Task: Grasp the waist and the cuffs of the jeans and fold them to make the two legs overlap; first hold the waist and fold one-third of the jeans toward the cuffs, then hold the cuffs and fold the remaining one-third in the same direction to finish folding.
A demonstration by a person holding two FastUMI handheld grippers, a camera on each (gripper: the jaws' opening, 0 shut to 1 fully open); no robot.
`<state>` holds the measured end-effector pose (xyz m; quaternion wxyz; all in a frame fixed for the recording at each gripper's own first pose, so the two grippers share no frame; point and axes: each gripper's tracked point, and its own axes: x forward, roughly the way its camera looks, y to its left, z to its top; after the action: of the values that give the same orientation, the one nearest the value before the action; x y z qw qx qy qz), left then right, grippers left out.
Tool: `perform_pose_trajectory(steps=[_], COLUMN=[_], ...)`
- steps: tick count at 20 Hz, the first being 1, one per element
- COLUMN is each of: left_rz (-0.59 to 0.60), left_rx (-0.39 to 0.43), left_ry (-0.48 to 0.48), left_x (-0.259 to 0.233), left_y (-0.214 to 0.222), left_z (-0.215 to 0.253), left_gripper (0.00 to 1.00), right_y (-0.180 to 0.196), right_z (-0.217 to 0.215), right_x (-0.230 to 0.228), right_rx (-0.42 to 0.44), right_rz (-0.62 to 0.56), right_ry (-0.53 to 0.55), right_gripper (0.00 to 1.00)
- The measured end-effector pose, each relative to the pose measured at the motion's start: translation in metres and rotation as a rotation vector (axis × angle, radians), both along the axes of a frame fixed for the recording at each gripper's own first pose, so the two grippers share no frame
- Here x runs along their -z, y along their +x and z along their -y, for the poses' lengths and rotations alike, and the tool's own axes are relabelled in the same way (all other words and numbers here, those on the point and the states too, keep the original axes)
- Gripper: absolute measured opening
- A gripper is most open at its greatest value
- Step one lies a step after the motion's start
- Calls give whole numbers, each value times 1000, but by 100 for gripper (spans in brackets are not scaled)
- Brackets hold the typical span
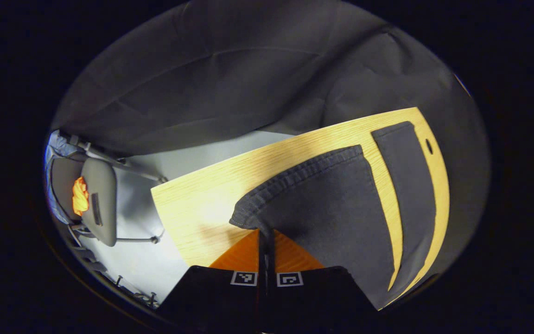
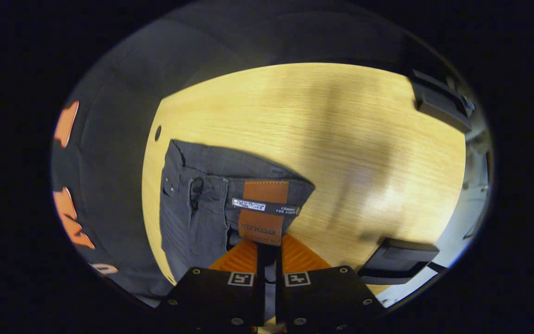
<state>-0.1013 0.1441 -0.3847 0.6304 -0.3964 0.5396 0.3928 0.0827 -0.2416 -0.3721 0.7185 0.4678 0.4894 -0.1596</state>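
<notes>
In the left gripper view, the dark grey jeans (image 1: pixel 336 204) lie on the pale wooden worktop (image 1: pixel 202 199), filling the lower right of the frame. One leg ends in a stitched, ribbed cuff (image 1: pixel 290 178) that curves from the lower centre up toward the right. The second leg (image 1: pixel 410 185) runs as a narrower strip along the right edge, with a band of bare wood between the two. The left hand-held gripper (image 1: pixel 267 236) sits at the bottom centre, its fingers drawn close together with the cuff corner pinched between them. A grey chair (image 1: pixel 98 204) stands on the floor at the far left.

In the right gripper view, the waist of the jeans (image 2: pixel 202 199) lies at the left centre of the worktop (image 2: pixel 341 139), near its left edge. A brown leather patch (image 2: pixel 263 211) sits on the waistband, crossed by a dark belt loop. Small rivets and a pocket opening show to the left. The right hand-held gripper (image 2: pixel 267 253) at the bottom centre has its fingers nearly together, clamping the waistband just below the patch.
</notes>
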Motion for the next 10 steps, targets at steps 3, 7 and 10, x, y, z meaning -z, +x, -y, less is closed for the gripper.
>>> perform_pose_trajectory(steps=[3,7,10], left_rz=[97,190,265], left_rx=[21,155,205], left_ry=[-3,5,-11], left_x=[-17,-38,-53], left_y=[7,27,45], left_z=[-2,-4,-8], left_gripper=[1,0,1], right_y=[7,12,11], right_z=[-12,-23,-37], right_x=[-21,-43,-63], right_rx=[-11,-28,-28], right_rz=[58,85,120], right_ry=[48,41,81], right_gripper=[10,10,10])
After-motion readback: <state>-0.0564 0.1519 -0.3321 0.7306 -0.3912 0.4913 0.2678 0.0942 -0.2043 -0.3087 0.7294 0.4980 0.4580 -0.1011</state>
